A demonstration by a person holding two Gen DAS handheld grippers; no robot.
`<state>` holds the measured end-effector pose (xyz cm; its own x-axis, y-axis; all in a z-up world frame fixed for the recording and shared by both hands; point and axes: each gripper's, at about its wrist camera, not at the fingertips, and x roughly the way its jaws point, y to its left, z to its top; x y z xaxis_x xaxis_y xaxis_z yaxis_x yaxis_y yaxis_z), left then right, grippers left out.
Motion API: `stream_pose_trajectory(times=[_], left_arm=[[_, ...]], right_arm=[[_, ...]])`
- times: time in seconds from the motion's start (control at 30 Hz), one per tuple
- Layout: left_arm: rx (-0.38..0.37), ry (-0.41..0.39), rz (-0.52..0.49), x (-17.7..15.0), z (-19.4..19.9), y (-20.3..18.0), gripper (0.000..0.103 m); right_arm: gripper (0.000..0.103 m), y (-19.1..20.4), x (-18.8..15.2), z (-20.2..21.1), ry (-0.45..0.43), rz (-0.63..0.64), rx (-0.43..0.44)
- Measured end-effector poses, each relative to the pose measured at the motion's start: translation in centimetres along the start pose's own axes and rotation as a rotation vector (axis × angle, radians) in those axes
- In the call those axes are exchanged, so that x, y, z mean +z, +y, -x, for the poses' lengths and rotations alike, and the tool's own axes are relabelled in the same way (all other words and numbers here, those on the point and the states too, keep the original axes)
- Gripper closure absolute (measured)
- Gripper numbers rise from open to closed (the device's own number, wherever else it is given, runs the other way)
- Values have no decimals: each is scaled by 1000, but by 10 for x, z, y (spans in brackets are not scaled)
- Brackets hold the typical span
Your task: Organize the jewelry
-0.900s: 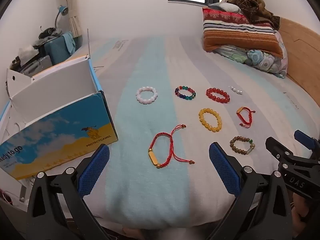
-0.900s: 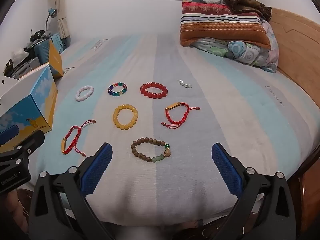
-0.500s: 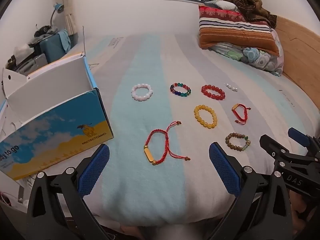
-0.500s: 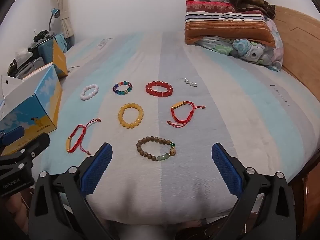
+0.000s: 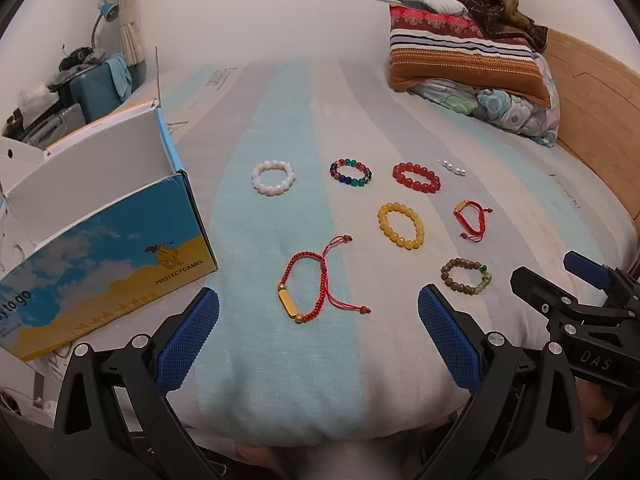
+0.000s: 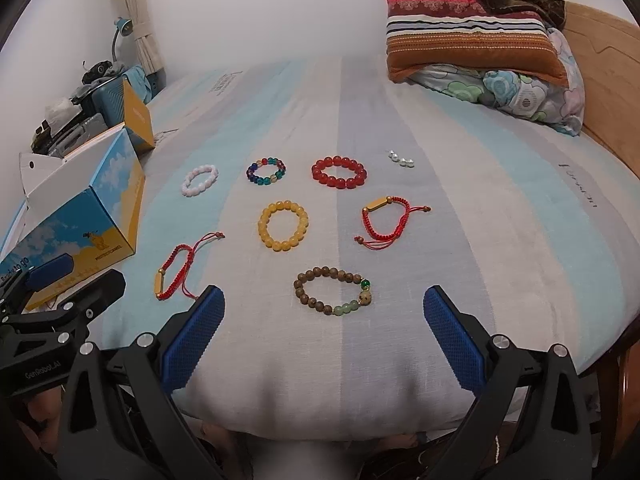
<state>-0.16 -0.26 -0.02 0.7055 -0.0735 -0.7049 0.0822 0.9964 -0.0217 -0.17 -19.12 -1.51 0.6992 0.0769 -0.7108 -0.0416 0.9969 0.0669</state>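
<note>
While jaws gape, red cord bracelet [image 5: 310, 286] between, brown bracelet [image 6: 334, 291] between

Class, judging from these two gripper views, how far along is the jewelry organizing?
Barely begun. Done: nothing visibly; what shows of the open box looks empty. In hand: nothing; the left gripper and right gripper are both open. Left: every piece lies on the bed, including the wooden bracelet and yellow bracelet.

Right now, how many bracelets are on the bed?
7: white, multicolour and red beads at back; yellow and cord mid; cord and wooden nearest.
</note>
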Motion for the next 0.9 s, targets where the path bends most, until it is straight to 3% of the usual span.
stream_pose_trajectory(times=[0.9], left_arm=[[63, -27, -5, 0, 3, 3, 6]], right_arm=[[7, 4, -2, -1, -7, 24, -11]])
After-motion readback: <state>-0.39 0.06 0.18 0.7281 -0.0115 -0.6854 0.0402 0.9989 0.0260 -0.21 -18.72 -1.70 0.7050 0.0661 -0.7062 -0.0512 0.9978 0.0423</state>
